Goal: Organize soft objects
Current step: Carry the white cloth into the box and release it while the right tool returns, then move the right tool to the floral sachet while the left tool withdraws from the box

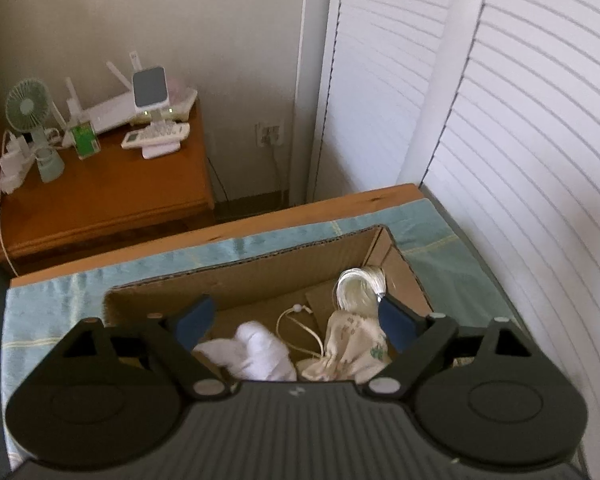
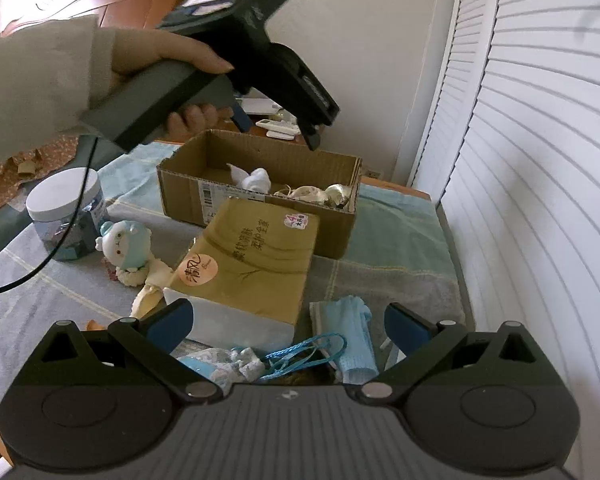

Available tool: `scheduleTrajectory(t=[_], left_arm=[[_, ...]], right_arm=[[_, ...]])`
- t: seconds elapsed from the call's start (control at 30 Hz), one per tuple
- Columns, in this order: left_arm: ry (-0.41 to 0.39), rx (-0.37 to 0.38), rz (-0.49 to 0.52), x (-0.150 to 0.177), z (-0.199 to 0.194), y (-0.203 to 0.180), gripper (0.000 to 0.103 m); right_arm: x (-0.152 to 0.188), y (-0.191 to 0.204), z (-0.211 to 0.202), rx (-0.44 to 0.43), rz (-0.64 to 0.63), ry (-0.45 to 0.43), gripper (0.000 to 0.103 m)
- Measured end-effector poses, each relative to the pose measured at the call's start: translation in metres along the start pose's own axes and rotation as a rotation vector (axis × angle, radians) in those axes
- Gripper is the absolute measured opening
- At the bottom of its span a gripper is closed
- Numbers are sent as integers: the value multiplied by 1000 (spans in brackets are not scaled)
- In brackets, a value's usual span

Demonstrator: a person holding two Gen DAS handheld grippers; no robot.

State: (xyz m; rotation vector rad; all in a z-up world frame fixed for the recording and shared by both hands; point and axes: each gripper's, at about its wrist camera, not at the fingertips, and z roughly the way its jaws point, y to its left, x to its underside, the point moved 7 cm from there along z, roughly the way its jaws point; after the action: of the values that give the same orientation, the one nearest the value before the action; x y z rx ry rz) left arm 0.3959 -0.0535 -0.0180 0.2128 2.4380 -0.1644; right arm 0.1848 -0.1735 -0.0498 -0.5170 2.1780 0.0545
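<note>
A cardboard box stands on the towel-covered table. In it lie a white sock, a cream drawstring pouch and a shiny silver bundle. My left gripper hovers open and empty above the box; it shows in the right wrist view. My right gripper is open and empty, low over a blue face mask, a blue cord and a small patterned cloth item. A tan tissue pack and a plush doll lie ahead.
A lidded plastic jar stands left of the doll. A wooden side table holds a fan, router and remote. White louvred doors run along the right. A black cable hangs from the left gripper.
</note>
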Motion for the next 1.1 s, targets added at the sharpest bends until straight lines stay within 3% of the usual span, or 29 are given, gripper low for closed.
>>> scheduleTrajectory(t=[0.43,0.93,1.1], left_arm=[[-125,16,109,48,-89,2,96],[-64,53,56,174,-119,11,100],[-95,2,68,208,-127,14,100]], right_arm=[[11,12,-18,-58,7,16,103],[32,42,-8,-136,-69,57,103],[37,49,2,-142,-89,73,103]])
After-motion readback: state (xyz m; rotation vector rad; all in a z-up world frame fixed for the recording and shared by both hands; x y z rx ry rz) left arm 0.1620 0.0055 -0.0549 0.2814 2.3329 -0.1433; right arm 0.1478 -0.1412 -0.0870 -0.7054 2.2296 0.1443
